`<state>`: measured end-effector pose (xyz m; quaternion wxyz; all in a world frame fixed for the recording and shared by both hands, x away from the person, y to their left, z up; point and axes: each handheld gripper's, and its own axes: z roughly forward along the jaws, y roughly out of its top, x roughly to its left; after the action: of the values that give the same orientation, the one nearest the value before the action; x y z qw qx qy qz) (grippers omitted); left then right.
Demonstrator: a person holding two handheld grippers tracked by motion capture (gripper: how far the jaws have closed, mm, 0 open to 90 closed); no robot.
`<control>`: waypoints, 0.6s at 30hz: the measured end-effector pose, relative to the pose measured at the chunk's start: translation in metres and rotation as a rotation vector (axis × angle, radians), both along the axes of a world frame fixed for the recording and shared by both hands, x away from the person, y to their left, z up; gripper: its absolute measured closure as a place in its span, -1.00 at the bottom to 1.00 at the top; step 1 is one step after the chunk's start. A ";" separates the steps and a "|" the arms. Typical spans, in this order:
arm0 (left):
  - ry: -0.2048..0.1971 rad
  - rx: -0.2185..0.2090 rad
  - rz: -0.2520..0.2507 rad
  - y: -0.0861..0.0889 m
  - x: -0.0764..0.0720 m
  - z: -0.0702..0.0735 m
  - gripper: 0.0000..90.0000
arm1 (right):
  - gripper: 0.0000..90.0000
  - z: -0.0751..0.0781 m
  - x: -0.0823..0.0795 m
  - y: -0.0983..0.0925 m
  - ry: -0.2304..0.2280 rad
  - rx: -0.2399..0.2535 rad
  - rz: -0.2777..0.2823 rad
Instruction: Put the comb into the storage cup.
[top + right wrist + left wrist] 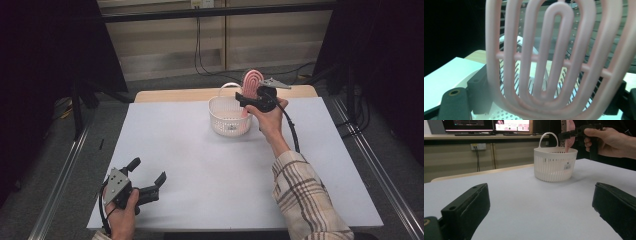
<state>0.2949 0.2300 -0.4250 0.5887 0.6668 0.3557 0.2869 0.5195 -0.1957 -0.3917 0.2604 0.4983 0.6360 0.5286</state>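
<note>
Pink vented plastic hairbrush [251, 82], light and stiff, gripped across its head by right gripper [248, 99] over white basket [229, 116]; left gripper [150, 181] rests open-jawed, empty.

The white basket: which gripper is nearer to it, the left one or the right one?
Right. The right gripper holds a pink hairbrush upright directly over the white basket. The left gripper rests open on the table's near left part, far from it.

Glossy pink plastic hairbrush [549, 62]; matt white slotted plastic basket [229, 116].
</note>
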 end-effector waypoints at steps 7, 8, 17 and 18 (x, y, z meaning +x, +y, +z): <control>-0.001 -0.002 0.003 0.000 0.000 0.000 -0.97 | -0.60 -0.001 0.002 -0.003 0.002 -0.002 -0.012; 0.000 0.000 0.002 0.000 0.000 0.000 -0.97 | -0.60 -0.002 0.002 -0.004 0.003 0.001 -0.014; -0.002 0.000 0.002 0.000 0.000 0.000 -0.97 | -0.62 -0.006 0.005 -0.003 0.007 -0.005 -0.020; -0.001 0.000 0.002 0.000 0.000 0.000 -0.97 | -0.62 -0.006 0.005 -0.003 0.011 -0.005 -0.022</control>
<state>0.2950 0.2305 -0.4250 0.5886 0.6664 0.3560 0.2877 0.5248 -0.1991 -0.3977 0.2638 0.5074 0.6333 0.5215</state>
